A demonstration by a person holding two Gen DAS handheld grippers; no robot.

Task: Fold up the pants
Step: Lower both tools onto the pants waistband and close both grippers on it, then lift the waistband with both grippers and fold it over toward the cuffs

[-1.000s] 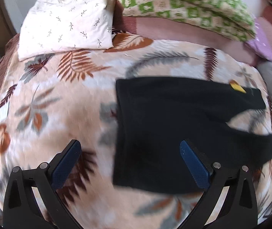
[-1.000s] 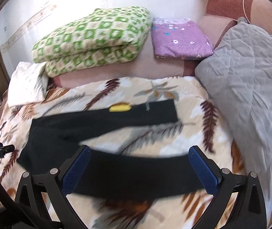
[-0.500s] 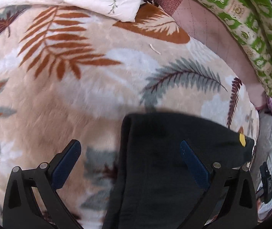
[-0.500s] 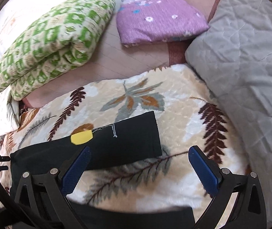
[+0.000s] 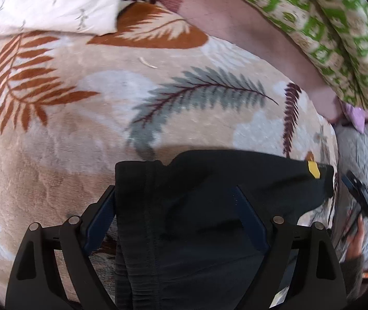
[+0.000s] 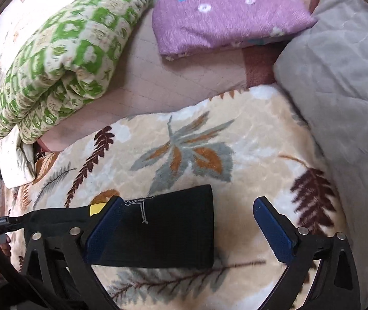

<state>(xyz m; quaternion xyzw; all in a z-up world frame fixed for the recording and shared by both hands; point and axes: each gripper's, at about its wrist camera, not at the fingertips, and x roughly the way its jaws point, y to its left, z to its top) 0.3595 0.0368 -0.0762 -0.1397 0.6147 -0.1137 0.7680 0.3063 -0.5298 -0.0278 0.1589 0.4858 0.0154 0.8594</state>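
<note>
Black pants (image 5: 209, 206) lie flat on the leaf-patterned blanket (image 5: 80, 142), with a yellow tag (image 5: 313, 169) on the far leg. My left gripper (image 5: 176, 206) points down over the waistband's far corner. Its jaws are closing with the cloth between them, and the pads do not press on it. In the right wrist view the far leg's hem (image 6: 173, 227) lies between the fingers of my right gripper (image 6: 189, 222), which is open just above it. The yellow tag (image 6: 97, 208) shows beside its left finger (image 6: 106, 227). The near leg is hidden below both views.
A folded green-checked quilt (image 6: 62, 59) and a purple blanket (image 6: 222, 13) lie at the back. A grey quilted cover (image 6: 339, 90) borders the right side, and a white pillow (image 5: 49, 2) lies at the far left. A hand (image 5: 354, 235) holds the right gripper at the edge of the left wrist view.
Both grippers have moved forward and down toward the pants' far edge. The left now straddles the waistband corner with narrower jaws; the right has passed from the near leg to the far leg's hem.
</note>
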